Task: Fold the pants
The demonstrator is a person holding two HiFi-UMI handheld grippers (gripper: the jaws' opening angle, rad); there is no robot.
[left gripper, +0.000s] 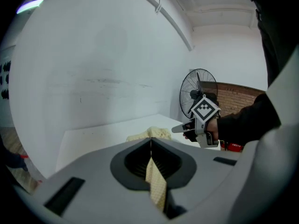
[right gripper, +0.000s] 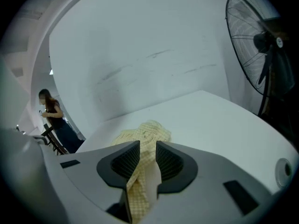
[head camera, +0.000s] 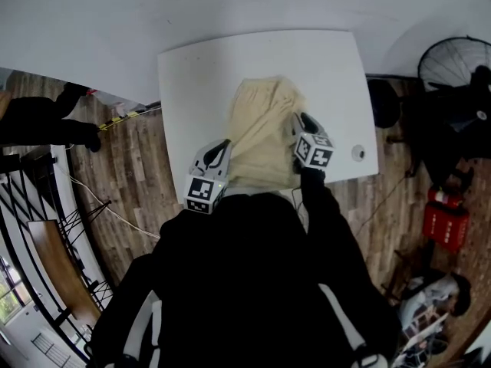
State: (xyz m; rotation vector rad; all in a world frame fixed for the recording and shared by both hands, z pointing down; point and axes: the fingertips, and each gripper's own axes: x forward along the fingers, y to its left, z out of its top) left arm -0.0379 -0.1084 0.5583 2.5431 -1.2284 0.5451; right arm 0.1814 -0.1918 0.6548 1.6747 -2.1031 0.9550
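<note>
Pale yellow pants (head camera: 261,133) lie bunched lengthwise on a white table (head camera: 192,75). My left gripper (head camera: 224,146) is at their near left corner, shut on a fold of the cloth (left gripper: 156,183) that hangs down between its pads. At the right side of the pants my right gripper (head camera: 299,119) has a bunched strip of cloth (right gripper: 140,181) filling the gap between its jaws. In the left gripper view the right gripper (left gripper: 180,129) shows beyond the heap of pants (left gripper: 150,134). The right gripper view has the rest of the pants (right gripper: 142,133) lying on the table ahead of the jaws.
A small round fitting (head camera: 358,153) sits near the table's right edge. A black standing fan (head camera: 453,64) stands on the wooden floor to the right, with a red object (head camera: 445,221) near it. A person (right gripper: 53,118) stands far off to the left.
</note>
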